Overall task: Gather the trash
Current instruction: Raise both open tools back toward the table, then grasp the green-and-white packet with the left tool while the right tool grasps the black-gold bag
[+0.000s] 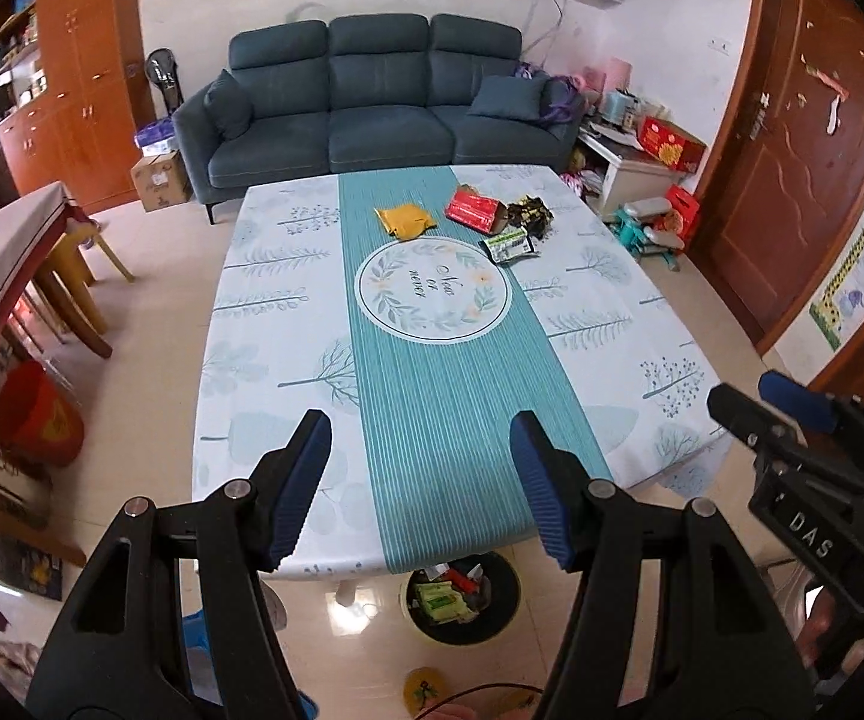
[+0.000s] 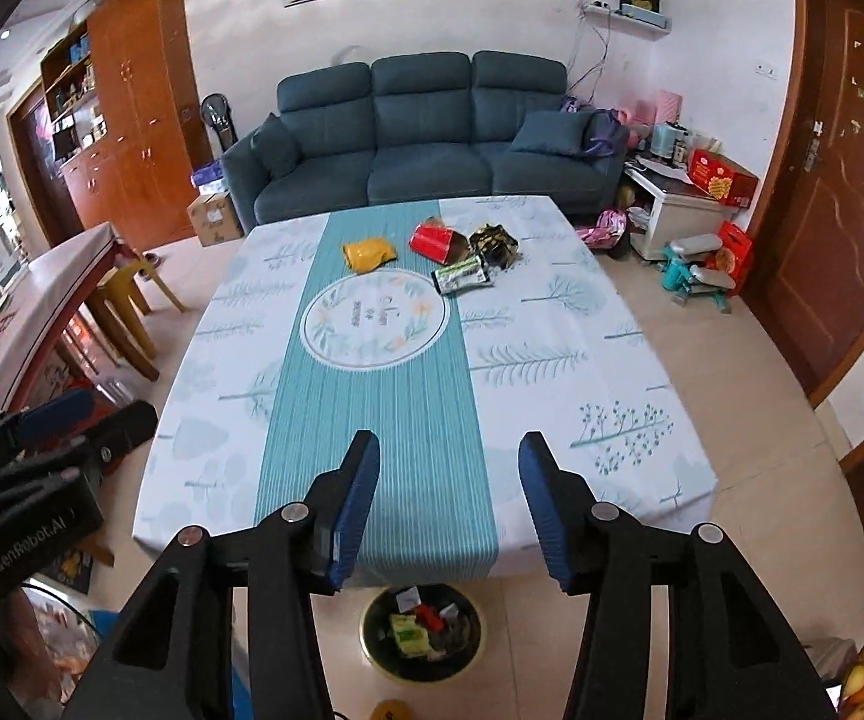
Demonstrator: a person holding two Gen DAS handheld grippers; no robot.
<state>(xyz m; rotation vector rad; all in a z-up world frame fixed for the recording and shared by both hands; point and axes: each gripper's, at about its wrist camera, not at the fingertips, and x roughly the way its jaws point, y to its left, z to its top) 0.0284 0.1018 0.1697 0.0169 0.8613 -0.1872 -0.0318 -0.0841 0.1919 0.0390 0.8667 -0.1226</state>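
Trash lies at the far end of the table [image 1: 288, 360]: a yellow packet [image 1: 405, 220] [image 2: 369, 254], a red box [image 1: 475, 210] [image 2: 437, 242], a black-and-gold wrapper [image 1: 529, 213] [image 2: 494, 245] and a green-and-white packet [image 1: 510, 246] [image 2: 462, 276]. A black trash bin [image 1: 462, 597] [image 2: 422, 630] with wrappers inside stands on the floor below the near table edge. My left gripper [image 1: 420, 480] is open and empty above the near edge. My right gripper [image 2: 450, 492] is open and empty beside it.
A blue sofa [image 1: 372, 102] stands behind the table. A second table with yellow stools [image 1: 84, 276] is at the left. A white cabinet, boxes and toys [image 1: 648, 204] crowd the right, next to a brown door [image 1: 804, 150].
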